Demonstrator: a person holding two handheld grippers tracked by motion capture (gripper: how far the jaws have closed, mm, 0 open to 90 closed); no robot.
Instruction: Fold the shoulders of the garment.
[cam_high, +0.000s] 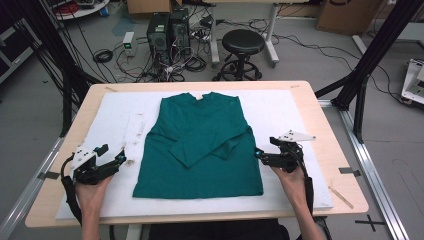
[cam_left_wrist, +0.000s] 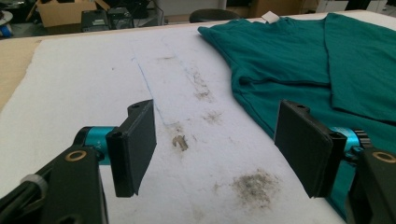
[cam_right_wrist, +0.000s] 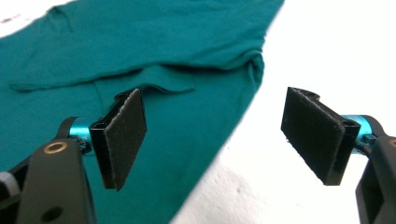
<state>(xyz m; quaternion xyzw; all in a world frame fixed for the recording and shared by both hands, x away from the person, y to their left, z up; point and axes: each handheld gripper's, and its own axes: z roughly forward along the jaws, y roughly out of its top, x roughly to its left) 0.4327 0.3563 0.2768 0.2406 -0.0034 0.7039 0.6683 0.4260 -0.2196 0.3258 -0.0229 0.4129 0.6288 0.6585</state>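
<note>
One wooden counter (cam_high: 327, 145) is carrying a white pad (cam_high: 280, 107), and a green long-sleeved shirt (cam_high: 200, 145) is lying flat on the middle of that pad with both sleeves folded across its front. The left gripper (cam_high: 121, 158) is resting on the pad just left of the shirt's lower edge, its fingers (cam_left_wrist: 135, 147) standing wide with nothing between them. The right gripper (cam_high: 256, 152) is sitting at the shirt's right edge, fingers (cam_right_wrist: 122, 137) spread wide, one over the cloth and one over bare pad; whether they are touching the fabric is probably not decidable here.
</note>
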